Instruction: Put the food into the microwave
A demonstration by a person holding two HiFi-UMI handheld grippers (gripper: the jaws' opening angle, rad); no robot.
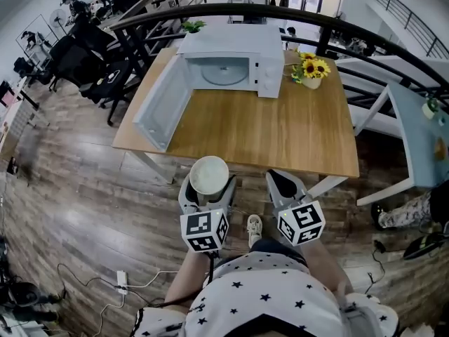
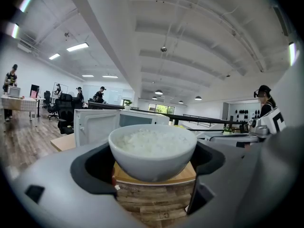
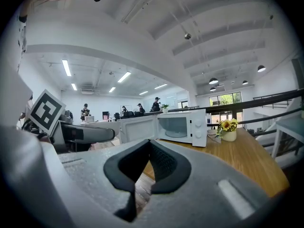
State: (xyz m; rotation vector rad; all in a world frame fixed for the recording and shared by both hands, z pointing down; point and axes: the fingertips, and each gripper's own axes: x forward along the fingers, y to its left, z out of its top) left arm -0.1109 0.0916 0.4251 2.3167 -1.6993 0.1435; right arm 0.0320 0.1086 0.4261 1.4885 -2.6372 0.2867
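The left tool [image 2: 152, 161] has its jaws closed round a smooth white bowl [image 1: 209, 176], round and deep, heaped with grainy white rice [image 2: 153, 140]. The dark curved pads press its sides just under the rim. The bowl hangs over the floor, just short of the near edge of the worktop [image 1: 280, 135] and well apart from the microwave [image 1: 231, 53].

The right tool [image 3: 137, 182] is closed on nothing, its ribbed black pads meeting at the tips. Each tool carries a cube with black-and-white square markers [image 1: 205, 230].

The microwave is a glossy white box at the far side of the worktop. Its door [image 1: 163, 104] is swung wide to the left, and a round glass plate [image 1: 223, 73] lies inside. Two round knobs sit on its right panel. Beside it stands a pale pot of yellow sunflowers [image 1: 313, 67].

The worktop is light wood with a fine straight grain, on white legs. The floor [image 1: 77, 188] is grey-brown planks, with a white power strip [image 1: 121, 281] and cables. A black curved railing [image 1: 210, 10] runs behind the worktop. Black office chairs [image 1: 88, 62] stand to the left, in an open white hall with strip lights.
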